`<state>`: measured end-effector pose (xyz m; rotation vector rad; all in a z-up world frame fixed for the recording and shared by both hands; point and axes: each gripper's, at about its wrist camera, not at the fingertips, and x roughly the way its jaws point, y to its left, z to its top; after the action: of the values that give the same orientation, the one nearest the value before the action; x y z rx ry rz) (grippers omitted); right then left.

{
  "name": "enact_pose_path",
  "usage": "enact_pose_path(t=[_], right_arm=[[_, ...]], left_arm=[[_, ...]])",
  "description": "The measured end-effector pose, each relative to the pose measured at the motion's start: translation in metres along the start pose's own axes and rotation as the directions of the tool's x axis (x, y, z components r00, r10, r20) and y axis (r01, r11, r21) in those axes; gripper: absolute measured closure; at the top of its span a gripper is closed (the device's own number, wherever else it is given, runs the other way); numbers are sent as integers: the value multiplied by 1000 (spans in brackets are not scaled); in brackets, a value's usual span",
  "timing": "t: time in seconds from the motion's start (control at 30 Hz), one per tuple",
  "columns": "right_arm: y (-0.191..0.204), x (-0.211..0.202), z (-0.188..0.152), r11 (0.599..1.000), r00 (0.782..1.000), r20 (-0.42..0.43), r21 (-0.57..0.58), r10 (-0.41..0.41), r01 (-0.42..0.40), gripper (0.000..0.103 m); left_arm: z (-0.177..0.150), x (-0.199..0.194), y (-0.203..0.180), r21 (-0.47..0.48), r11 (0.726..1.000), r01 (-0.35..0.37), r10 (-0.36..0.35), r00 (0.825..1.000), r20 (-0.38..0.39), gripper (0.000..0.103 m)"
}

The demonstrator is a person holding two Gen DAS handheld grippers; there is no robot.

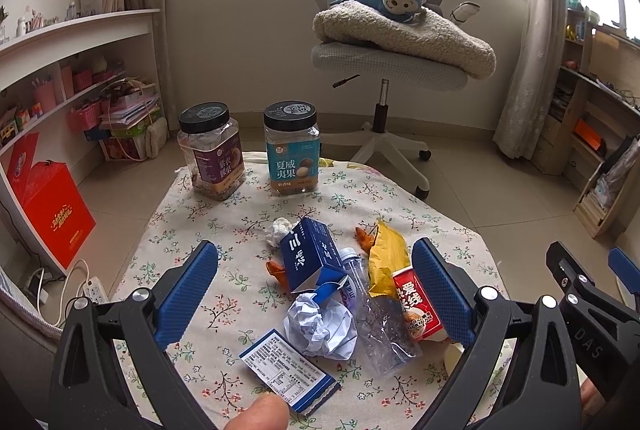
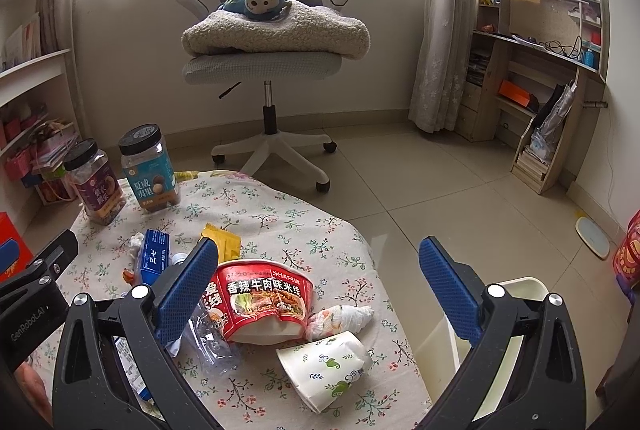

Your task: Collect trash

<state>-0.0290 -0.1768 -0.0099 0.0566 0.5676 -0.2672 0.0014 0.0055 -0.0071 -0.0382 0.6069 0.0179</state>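
Presently, from the left wrist view: found the left tongs (image 1: 316,288) spread wide and pinching nothing, poised over the littered surface (image 1: 436,226). Noted the trash heaped between the two blue fingers: a crumpled paper ball (image 1: 320,326) nearest and roughly on the centre line, a blue carton (image 1: 310,256) just beyond it, a crushed clear bottle (image 1: 372,314) with its long axis running away from the camera, a yellow wrapper (image 1: 386,256) and a red noodle bowl (image 1: 416,304) close against the right-hand finger. Recorded a printed label card (image 1: 286,370) lying flat at the near edge. Observed two nut jars (image 1: 252,150) standing upright at the far side, well apart from the heap.

Next, from the right wrist view: found the right tongs (image 2: 318,288) likewise spread and empty. Saw the red noodle bowl (image 2: 264,300) lying ahead and just beside the left-hand finger, a tipped paper cup (image 2: 324,366) on its side below it, mouth toward the lower left, and a wadded tissue (image 2: 340,316) touching or nearly touching the bowl's right side. Spotted a pale bin rim (image 2: 516,286) off the surface to the right.

Judged the paper ball better placed for the left tongs; judged the cup and bowl nearer the right, which also stood closer to the bin.
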Motion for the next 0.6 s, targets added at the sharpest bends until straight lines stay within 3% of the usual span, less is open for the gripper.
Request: enact_pose_path(t=[0.6], right_arm=[[0,2,-1,1000,1000,-5,1,0,0,7]], left_arm=[[-4,4,-1,5,1000,-4,4,1000,-6,8]])
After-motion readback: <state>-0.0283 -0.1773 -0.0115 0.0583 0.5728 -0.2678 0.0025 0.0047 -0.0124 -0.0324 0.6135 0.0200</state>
